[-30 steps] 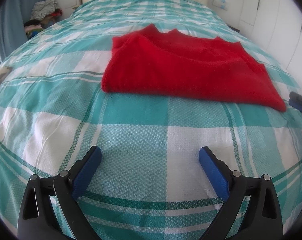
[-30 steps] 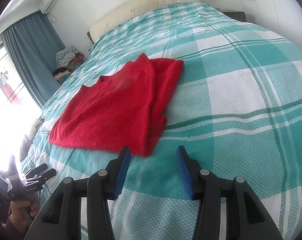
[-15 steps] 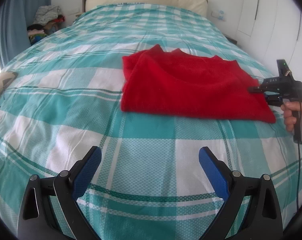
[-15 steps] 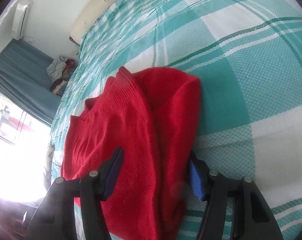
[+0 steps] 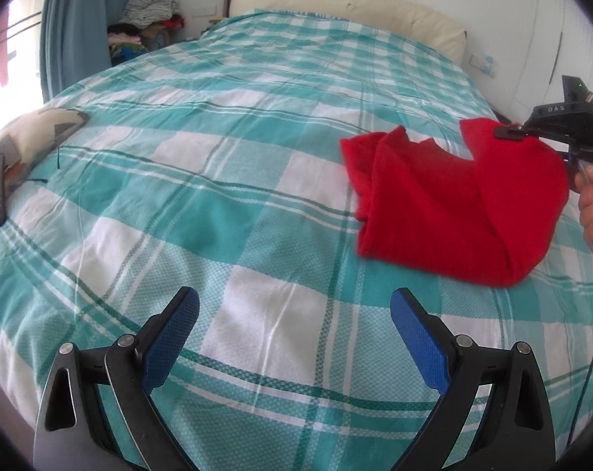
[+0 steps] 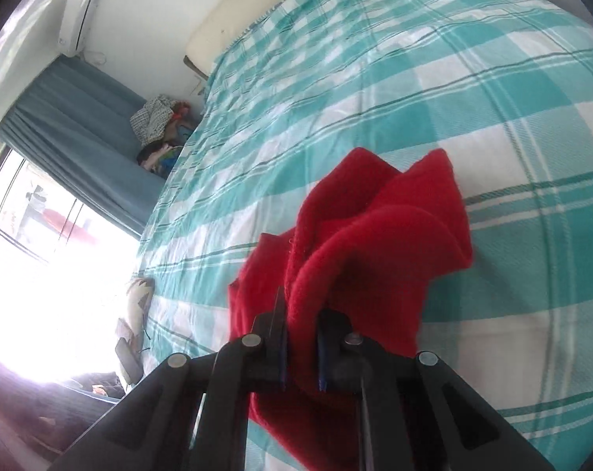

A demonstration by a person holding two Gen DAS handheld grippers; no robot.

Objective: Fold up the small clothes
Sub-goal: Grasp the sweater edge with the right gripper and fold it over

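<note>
Your right gripper point(image 6: 301, 347) has just closed, pinching a thick sweater point(image 5: 453, 204) edge, left gripper point(image 5: 294, 337) wide open, empty; bunched layers could slip and wreck the fold.

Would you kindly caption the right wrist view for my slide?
Right tongs shut on a red knitted sweater, lifting its edge above the teal-and-white checked bedspread.

R gripper point(image 6: 301, 347), half open beside the sweater point(image 5: 445, 204) 1 s ago, has just been closing; jaws now pinch a bunched edge of it. That edge is lifted off the bed point(image 5: 226, 180) and carried over the rest, so the flat sweater now stands doubled. L gripper point(image 5: 294, 333) now sits farther left of the sweater, w/ sweater at view's right.
</note>
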